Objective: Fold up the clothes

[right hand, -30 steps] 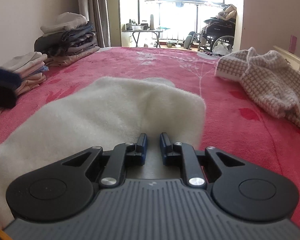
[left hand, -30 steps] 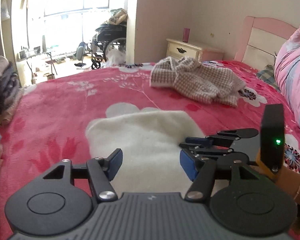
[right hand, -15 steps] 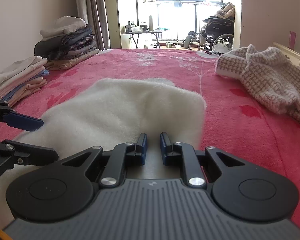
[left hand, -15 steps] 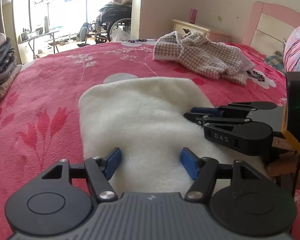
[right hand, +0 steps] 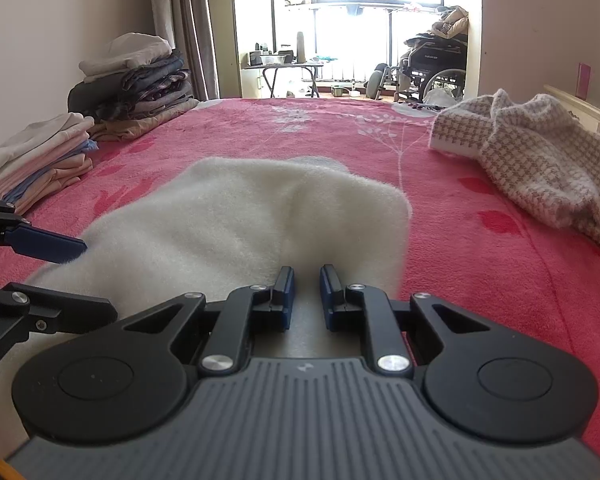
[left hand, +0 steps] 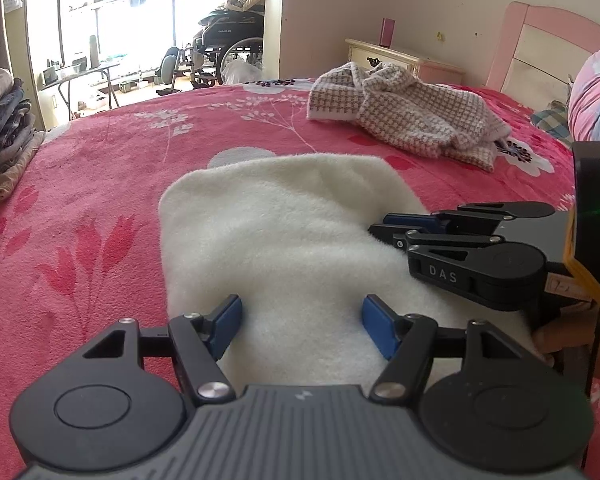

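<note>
Here we are on the bed (left hand: 112, 168), covered in its red floral blanket, and right in the middle of it lies the white fleece garment (left hand: 284, 240), spread flat and fuzzy. The left tongs (left hand: 302, 326) sit low over the near edge of that fleece, blue pads spread wide with the white fabric showing between them, and the pads are not pressing on it. Over to the right in the left wrist view, the right tongs (left hand: 388, 226) reach in from the side at the garment's right edge, with a person's fingers (left hand: 560, 334) wrapped around the handle behind them. Switch to the right wrist view and the right tongs (right hand: 307, 294) are pressed nearly together, only a narrow gap between the blue pads; a grey surface shows in that gap, and whether they pinch the fleece I cannot tell. From this side the left tongs (right hand: 48, 276) poke in at the left, one blue pad lying at the fleece's edge. Further up the bed, well apart from the white piece, a crumpled checked garment (left hand: 408, 116) waits in a heap. Along the far left side, stacks of folded clothes (right hand: 132, 84) are lined up near the wall, and a wheelchair (right hand: 436, 68) stands by the bright window.
</note>
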{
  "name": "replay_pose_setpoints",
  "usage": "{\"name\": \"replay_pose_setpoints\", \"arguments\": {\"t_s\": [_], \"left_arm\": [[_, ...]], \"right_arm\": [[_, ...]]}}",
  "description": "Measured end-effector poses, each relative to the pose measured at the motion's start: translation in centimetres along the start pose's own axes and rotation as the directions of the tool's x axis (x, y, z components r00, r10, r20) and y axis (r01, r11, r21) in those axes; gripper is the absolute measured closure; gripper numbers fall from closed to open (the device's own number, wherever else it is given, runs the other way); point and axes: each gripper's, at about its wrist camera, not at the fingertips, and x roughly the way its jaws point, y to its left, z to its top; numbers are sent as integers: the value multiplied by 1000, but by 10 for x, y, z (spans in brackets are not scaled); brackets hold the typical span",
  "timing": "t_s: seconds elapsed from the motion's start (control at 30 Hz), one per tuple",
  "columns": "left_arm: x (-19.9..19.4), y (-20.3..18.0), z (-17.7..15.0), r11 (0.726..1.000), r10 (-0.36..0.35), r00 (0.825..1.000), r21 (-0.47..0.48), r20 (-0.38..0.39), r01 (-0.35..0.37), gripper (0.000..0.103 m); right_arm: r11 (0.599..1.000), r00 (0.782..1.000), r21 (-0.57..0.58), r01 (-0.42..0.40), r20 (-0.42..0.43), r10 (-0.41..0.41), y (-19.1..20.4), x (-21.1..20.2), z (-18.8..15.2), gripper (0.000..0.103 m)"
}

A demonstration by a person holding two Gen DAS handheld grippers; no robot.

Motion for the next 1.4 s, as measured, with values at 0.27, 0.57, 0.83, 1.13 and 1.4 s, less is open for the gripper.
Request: {"name": "replay_pose_setpoints", "arguments": {"t_s": [0.27, 0.57, 0.83, 1.13, 1.4], "left_arm": [[-1, 0, -1, 1000, 1, 1000, 0, 3, -1, 36], [-1, -1, -1, 1000, 5, 1000, 2, 6, -5, 35], [-2, 5, 17, 998, -31, 997, 54, -69, 35, 36], [22, 23, 88, 990, -12, 992, 135, -125, 29, 35], [68, 40, 68, 999, -10, 985, -37, -175, 4, 34]], "right_arm": [[1000, 1000, 1, 2, 3, -2, 0, -1, 0, 90], [1000, 1000, 3, 4, 6, -4, 0, 0, 0, 90], [1000, 1000, 16, -2, 15, 2, -2, -1, -2, 90], [999, 1000, 38, -13, 29, 12, -5, -2, -4, 90], [1000, 998, 1, -21, -62, 21, -3, 2, 14, 89]]}}
